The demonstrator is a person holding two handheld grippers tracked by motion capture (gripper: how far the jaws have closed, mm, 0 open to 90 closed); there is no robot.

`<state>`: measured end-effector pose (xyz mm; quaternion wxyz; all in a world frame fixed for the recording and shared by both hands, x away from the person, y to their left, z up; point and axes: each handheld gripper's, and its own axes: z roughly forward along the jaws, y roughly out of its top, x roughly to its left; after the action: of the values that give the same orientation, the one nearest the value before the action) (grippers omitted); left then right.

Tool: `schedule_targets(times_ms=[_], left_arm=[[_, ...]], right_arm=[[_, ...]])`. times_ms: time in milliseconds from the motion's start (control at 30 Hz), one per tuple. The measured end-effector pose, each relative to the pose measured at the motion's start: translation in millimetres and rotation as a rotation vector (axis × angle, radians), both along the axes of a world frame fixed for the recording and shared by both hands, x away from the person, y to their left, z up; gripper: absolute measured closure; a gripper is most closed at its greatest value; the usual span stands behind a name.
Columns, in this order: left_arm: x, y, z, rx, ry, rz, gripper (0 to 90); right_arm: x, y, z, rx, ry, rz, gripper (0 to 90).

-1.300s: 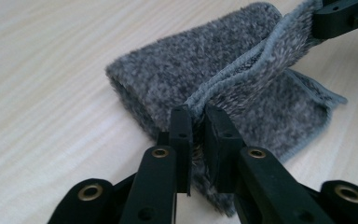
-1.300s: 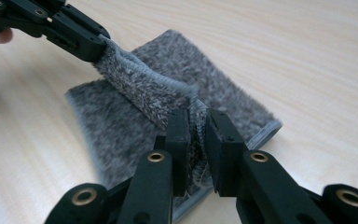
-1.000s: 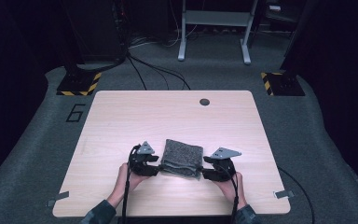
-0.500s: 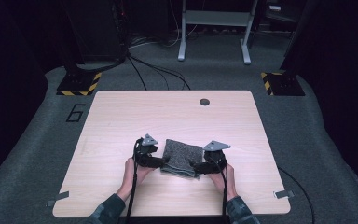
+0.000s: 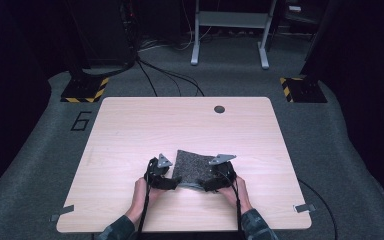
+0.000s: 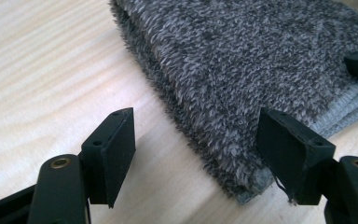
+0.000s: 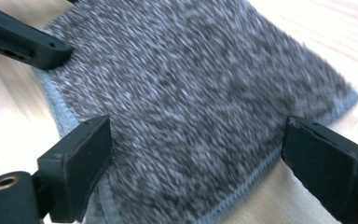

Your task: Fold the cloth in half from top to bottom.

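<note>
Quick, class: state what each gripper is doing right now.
Left gripper: open, jaws astride the near corner of the folded grey fluffy cloth, holding nothing.
Right gripper: open, jaws astride the cloth's edge, holding nothing.

Folded grey fuzzy cloth [image 5: 193, 166] — flat on table [image 5: 130, 130]

A large dark number 6 [image 5: 81, 121] is marked on the grey carpet floor [image 5: 40, 165], just past the far left corner of my wooden table [image 5: 190, 125]. I can read no other writing, label or brand anywhere.
</note>
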<state>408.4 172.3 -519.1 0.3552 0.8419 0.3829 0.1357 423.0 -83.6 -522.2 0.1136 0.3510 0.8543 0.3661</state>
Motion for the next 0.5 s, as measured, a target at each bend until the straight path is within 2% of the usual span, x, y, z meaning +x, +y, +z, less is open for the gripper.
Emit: schedule_targets(times_ms=[33, 67, 100, 133, 167, 233, 333, 400, 433, 500], left_arm=[[-1.0, 0.0, -0.3, -0.004, -0.005, 0.002, 28.6], [-2.2, 0.0, 1.0, -0.003, 0.008, -0.008, 28.4], [-3.1, 0.6, 2.7, 0.014, 0.002, -0.018, 28.0], [-4.0, 0.1, 4.3, 0.001, -0.004, -0.012, 27.4], [-4.2, 1.1, 8.0, 0.003, -0.019, -0.012, 26.7], [-4.3, 2.3, 17.5, -0.053, -0.044, 0.001, 26.0], [3.4, -0.2, 33.4, -0.099, -0.078, -0.014, 26.1], [11.5, -6.4, 39.2, -0.114, -0.081, -0.04, 26.1], [15.9, -10.4, 39.8, -0.122, -0.068, -0.045, 27.0], [24.2, -18.2, 36.7, -0.102, -0.046, -0.067, 26.6]], right_arm=[[1.1, -1.4, -1.2, 0.0, 0.005, 0.009, 7.6], [1.4, -2.3, -1.3, 0.007, 0.006, 0.012, 7.6], [1.7, -3.1, -0.4, 0.0, 0.015, 0.023, 7.6], [2.2, -2.9, 0.4, 0.003, 0.015, 0.031, 7.5], [2.2, -3.1, 2.7, -0.006, -0.004, 0.036, 7.5], [2.2, -3.8, 10.1, -0.006, -0.028, 0.036, 7.7], [5.5, -0.4, 21.7, 0.014, -0.057, 0.025, 7.8], [9.4, 4.9, 26.3, 0.023, -0.057, 0.03, 7.5], [11.1, 7.8, 27.0, 0.029, -0.055, 0.027, 7.3], [14.1, 13.4, 24.6, 0.03, -0.046, 0.024, 7.3]])
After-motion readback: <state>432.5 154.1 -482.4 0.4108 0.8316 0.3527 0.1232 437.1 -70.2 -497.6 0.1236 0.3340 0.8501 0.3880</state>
